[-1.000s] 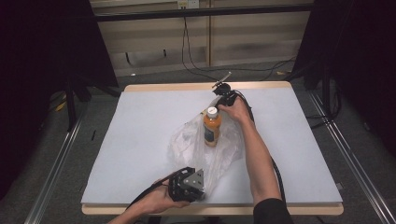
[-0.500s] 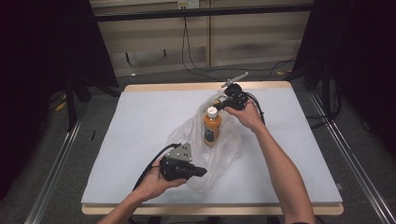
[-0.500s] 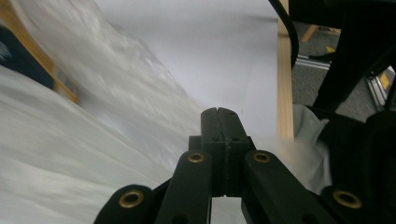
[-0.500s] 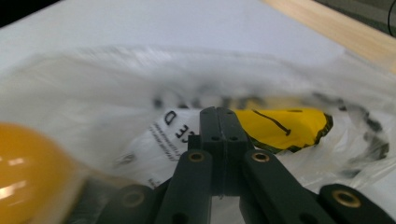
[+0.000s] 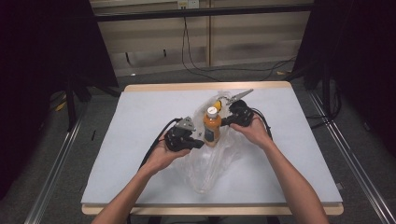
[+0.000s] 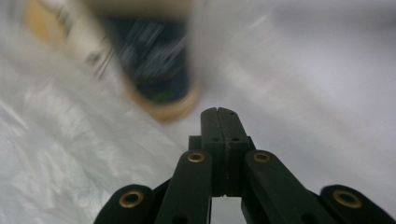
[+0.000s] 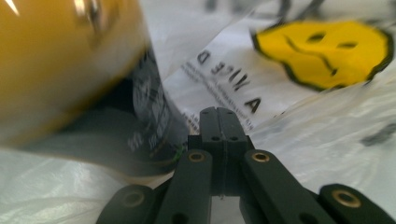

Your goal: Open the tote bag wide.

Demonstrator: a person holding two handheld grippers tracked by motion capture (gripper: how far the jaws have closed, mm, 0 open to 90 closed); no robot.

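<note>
**Bottle upright in the bag, a gripper on each side**

The orange bottle (image 5: 212,127) stands upright near the middle of the white desk (image 5: 140,116), its long axis vertical and its white cap pointing up. It stands within the clear plastic bag (image 5: 210,165), whose crumpled film spreads from behind the bottle toward the near edge of the desk. A yellow smiley face (image 7: 322,49) and black lettering are printed on the bag, seen close up in the right gripper view.

The left gripper (image 5: 198,143) sits just beside the bottle on its left, tips aimed at the lower part of the bottle. Its jaws are pressed together with nothing between them; in the left gripper view (image 6: 218,112) the blurred base of the bottle lies just ahead of the tips.

The right gripper (image 5: 224,123) is on the bottle's right, pointing at its upper half. Its jaws (image 7: 218,111) are also pressed together, empty, with the bottle's dark label close on one side and bag film beyond.
</note>
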